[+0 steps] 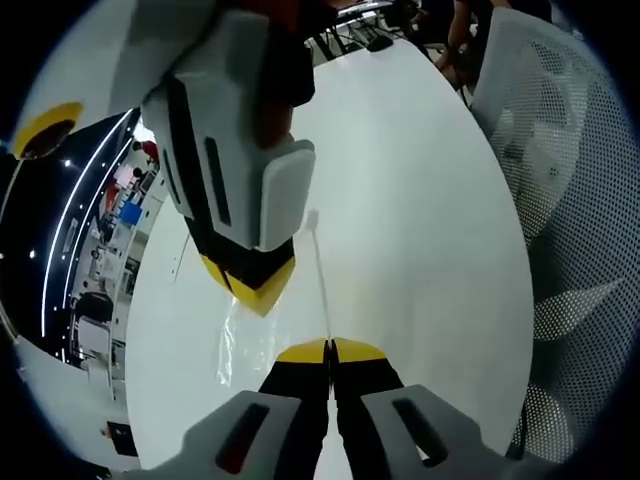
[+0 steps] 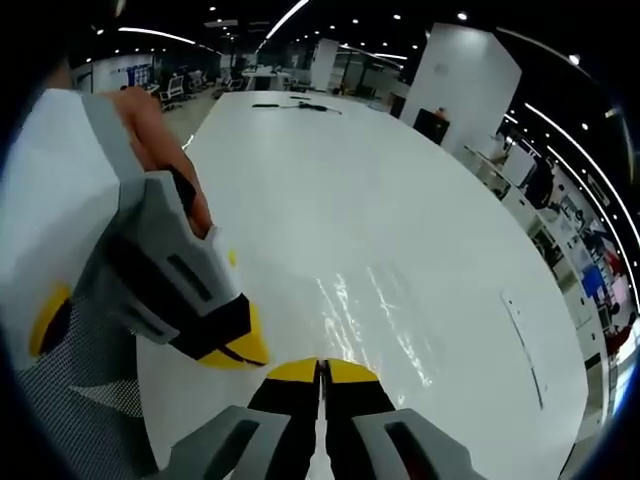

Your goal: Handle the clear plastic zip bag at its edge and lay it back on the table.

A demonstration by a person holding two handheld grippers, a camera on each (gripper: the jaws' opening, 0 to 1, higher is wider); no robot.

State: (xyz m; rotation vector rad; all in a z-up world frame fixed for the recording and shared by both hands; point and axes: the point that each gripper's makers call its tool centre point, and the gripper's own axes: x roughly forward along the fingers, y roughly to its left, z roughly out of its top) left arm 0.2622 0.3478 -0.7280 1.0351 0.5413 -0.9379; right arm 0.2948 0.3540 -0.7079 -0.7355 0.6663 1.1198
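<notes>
Both grippers pinch bag edge | table open beyond

Clear thin plastic zip bag: glossy, crinkled film. Broad white table: smooth, faint sheen. White perforated mesh chair back: matt plastic.

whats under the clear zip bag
The clear zip bag has only the white table showing through it. Both tools, left and right, are shut on its edge. The strip of table beneath their tips is covered.
</notes>
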